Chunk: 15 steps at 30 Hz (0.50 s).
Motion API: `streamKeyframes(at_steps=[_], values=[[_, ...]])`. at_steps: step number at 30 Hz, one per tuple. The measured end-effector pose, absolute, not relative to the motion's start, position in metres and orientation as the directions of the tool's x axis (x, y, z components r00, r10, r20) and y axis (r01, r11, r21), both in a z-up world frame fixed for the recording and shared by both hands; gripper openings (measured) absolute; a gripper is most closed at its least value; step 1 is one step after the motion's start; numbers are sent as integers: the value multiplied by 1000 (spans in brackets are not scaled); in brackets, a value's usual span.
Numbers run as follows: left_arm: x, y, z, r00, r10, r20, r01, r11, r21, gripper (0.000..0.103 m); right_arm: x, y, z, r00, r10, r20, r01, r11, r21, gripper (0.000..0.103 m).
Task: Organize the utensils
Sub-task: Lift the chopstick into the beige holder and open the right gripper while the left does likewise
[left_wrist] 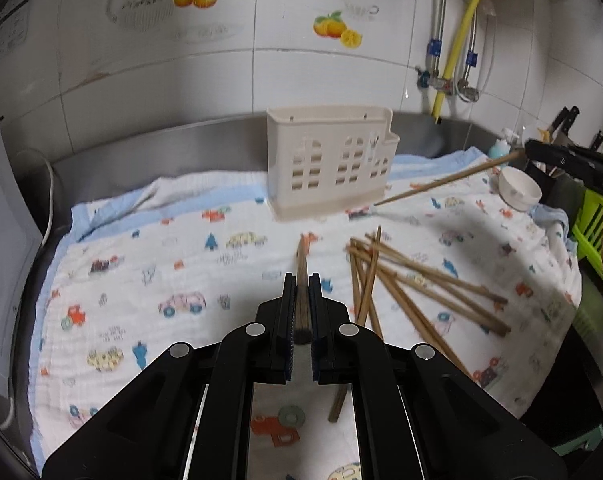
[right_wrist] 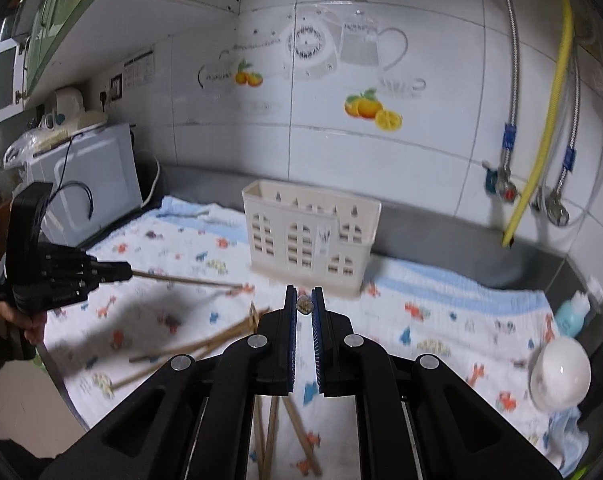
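Gripping a chopstick apiece, both grippers hang over the counter. Nearest in the left wrist view, the left gripper (left_wrist: 300, 280) has its jaws pinched nearly shut on a wooden chopstick (left_wrist: 302, 276), which runs forward between the blue-padded fingers (left_wrist: 288, 312) and points toward the holder. In the right wrist view the same gripper (right_wrist: 125, 271) shows from the side, its stick (right_wrist: 181, 280) jutting out level above the cloth.

The right gripper (right_wrist: 304, 300) is likewise closed down to a narrow gap, and the butt end of a chopstick (right_wrist: 304, 305) sits clamped between its fingertips. From the left camera that second chopstick (left_wrist: 445, 182) slants down from the right gripper (left_wrist: 531, 148) at the frame's edge, its tip near the foot of the holder; I cannot tell whether it touches the cloth.

Below and just beyond the grippers, a loose pile of chopsticks (left_wrist: 401, 280) lies crisscrossed on a white cloth (left_wrist: 141, 264) printed with little cars and edged in blue. A small metal washer (left_wrist: 292, 416) rests on the cloth close under the left gripper.

Farther back, the cream utensil holder (left_wrist: 329, 160), with its window-shaped cutouts, stands upright on the cloth near the steel back edge of the counter. Off to the right sits a white bowl (left_wrist: 519, 190), with a small blue bottle (left_wrist: 500, 148) behind it. Behind everything rises the tiled wall (left_wrist: 221, 72) with a yellow hose (left_wrist: 463, 36).
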State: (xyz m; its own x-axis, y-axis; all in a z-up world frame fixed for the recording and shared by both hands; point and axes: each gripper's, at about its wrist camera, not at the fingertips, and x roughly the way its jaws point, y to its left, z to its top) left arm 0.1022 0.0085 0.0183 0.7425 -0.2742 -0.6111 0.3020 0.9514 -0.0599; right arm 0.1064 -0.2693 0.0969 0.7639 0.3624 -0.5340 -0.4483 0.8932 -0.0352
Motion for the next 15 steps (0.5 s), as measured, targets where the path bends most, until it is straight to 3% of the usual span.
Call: streamKeyframes(at_steps=[15], values=[[151,2,91,769,-328,-548,357,932,-57,4,169,-268,211,757,386,-527,-479,877,-46,7]])
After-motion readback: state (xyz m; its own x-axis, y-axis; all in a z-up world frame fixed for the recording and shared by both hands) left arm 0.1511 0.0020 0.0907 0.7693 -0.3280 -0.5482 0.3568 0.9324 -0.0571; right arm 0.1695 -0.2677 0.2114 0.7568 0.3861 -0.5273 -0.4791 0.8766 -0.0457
